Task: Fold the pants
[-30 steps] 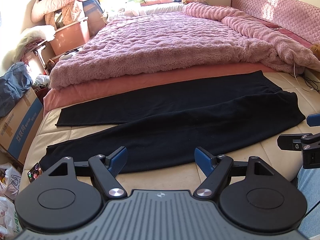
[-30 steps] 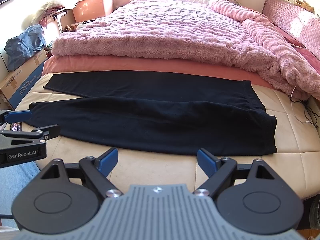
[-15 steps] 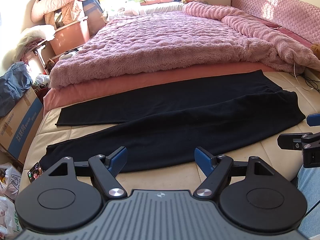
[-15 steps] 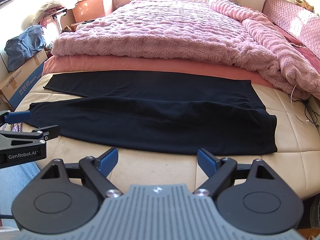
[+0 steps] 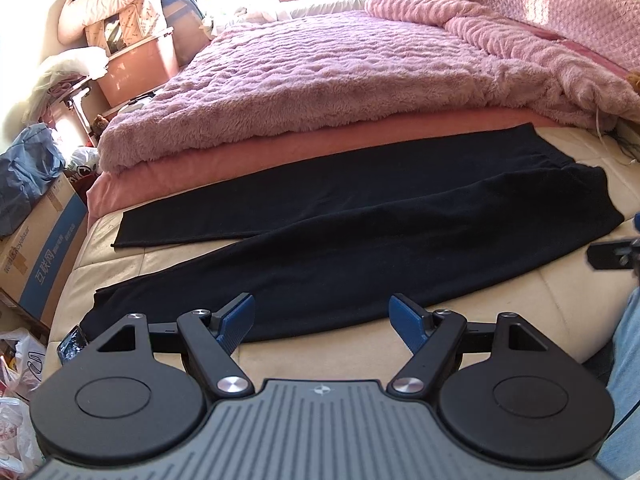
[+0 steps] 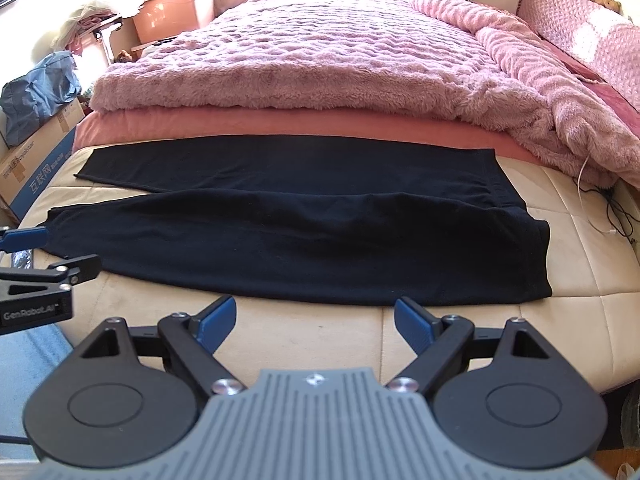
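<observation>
Black pants (image 5: 360,232) lie flat across the cream mattress (image 5: 320,344), both legs running left, waistband at the right; they also show in the right wrist view (image 6: 320,240). My left gripper (image 5: 322,322) is open and empty, just in front of the near leg's edge. My right gripper (image 6: 316,324) is open and empty, just in front of the near edge towards the waist end. Each gripper shows at the edge of the other's view: the right one (image 5: 616,252), the left one (image 6: 36,264).
A fluffy pink blanket (image 5: 340,80) is piled behind the pants. Cardboard boxes (image 5: 36,248), bags and a storage bin (image 5: 136,68) stand left of the bed. A phone (image 5: 72,344) lies at the mattress's left corner. A white cable (image 6: 596,200) trails at the right.
</observation>
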`<state>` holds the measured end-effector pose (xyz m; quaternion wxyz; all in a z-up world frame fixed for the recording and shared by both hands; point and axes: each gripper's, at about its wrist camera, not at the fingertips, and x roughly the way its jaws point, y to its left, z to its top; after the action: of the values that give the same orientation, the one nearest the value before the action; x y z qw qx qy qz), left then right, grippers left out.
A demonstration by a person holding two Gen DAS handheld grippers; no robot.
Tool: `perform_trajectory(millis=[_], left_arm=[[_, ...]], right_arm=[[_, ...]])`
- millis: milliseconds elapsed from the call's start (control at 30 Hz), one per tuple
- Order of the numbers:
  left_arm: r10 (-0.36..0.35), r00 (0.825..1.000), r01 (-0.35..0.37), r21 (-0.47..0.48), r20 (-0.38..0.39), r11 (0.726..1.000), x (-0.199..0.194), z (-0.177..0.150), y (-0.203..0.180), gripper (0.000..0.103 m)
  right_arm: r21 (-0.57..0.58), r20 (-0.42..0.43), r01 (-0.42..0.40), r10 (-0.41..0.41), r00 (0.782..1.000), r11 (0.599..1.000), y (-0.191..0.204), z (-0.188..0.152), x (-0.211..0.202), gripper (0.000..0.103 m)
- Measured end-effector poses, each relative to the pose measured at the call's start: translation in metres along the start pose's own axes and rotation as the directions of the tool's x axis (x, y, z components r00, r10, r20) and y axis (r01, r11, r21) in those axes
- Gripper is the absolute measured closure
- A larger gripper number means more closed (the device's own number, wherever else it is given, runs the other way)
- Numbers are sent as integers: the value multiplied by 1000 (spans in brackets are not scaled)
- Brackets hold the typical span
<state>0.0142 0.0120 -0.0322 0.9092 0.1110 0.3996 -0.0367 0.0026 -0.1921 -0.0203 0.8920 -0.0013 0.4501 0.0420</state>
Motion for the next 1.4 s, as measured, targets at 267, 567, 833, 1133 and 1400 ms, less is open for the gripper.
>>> perform_trajectory(millis=[267, 567, 833, 1133, 1400], left_arm=[[37, 999, -38, 91, 11, 995, 33, -7, 24, 21], [38, 997, -55, 299, 63, 953, 74, -19, 45, 26], [23, 999, -35, 555, 29, 831, 112, -40, 48, 26], [110, 993, -55, 713, -32, 699, 146, -73, 62, 27], [136, 991, -93, 776, 10, 623, 155, -83, 71, 27]], right_arm=[[12, 128, 62, -63, 990, 998, -46, 0, 23, 21], [-184, 241, 166, -119, 963, 969, -104, 6, 67, 21], [-247, 43, 178, -172, 984, 953, -163, 22, 141, 48], [-539, -91, 165, -252, 964, 826, -179, 13, 190, 70], [-582, -113, 176, -293, 949, 794, -198, 3, 202, 70]])
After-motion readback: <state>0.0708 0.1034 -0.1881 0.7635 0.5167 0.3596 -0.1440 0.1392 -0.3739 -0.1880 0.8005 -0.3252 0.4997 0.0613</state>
